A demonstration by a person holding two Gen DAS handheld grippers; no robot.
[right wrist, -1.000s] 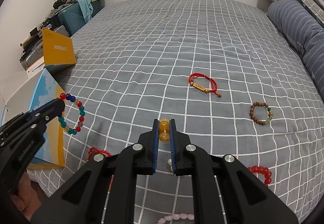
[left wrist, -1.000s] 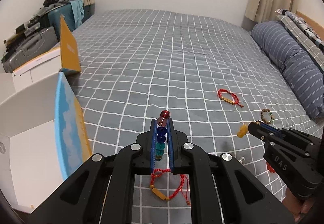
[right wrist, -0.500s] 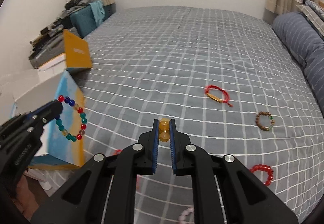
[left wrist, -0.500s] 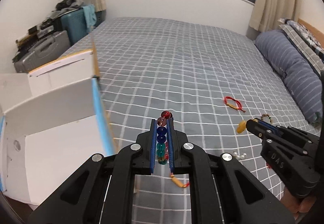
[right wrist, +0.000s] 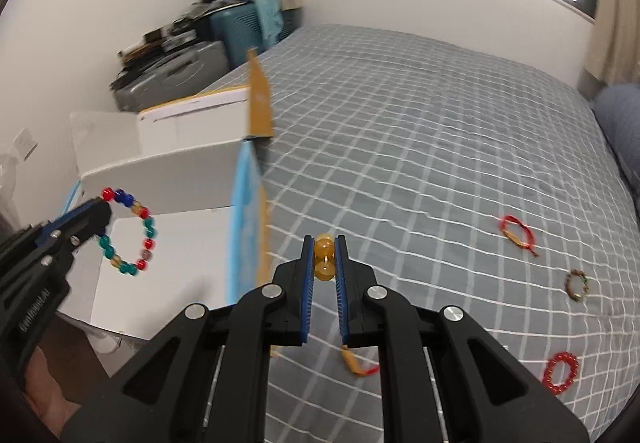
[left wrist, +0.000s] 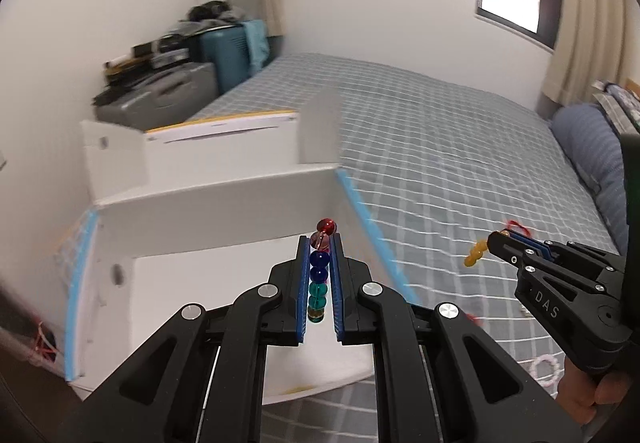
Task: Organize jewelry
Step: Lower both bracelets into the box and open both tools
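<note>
Left gripper (left wrist: 319, 271) is clamped on a multicolour bead bracelet (left wrist: 320, 267), beads stacked between the blue pads; in the right wrist view the loop (right wrist: 128, 233) hangs free at 9 o'clock, in front of the open white box (right wrist: 160, 171). Right gripper (right wrist: 325, 259) is clamped on an amber bead bracelet (right wrist: 324, 258); only two beads show between the pads, the rest hidden below. In the left wrist view those amber beads (left wrist: 474, 253) poke out at 3 o'clock over the grey checked bedspread (left wrist: 460, 147).

Box interior (left wrist: 200, 283) sits straight under the left jaws, so release looks close.

Risks, as I judge them:
- Grip is on a few round, slick beads; they could roll out of the pads early and drop the bracelet outside the box.
- Hanging loop can snag the box wall or the upright flap (right wrist: 260, 103) at 12 o'clock on the way in.
- Box stands at the bed edge, so a nudge from either gripper could tip it off.
- Both grippers head for one opening; they could collide.

Still on the bedspread: red cord bracelet (right wrist: 516, 235) at 3 o'clock, brown bead bracelet (right wrist: 576, 285), red bead bracelet (right wrist: 560, 371) at 4 o'clock, pink bead bracelet (left wrist: 544, 369).
</note>
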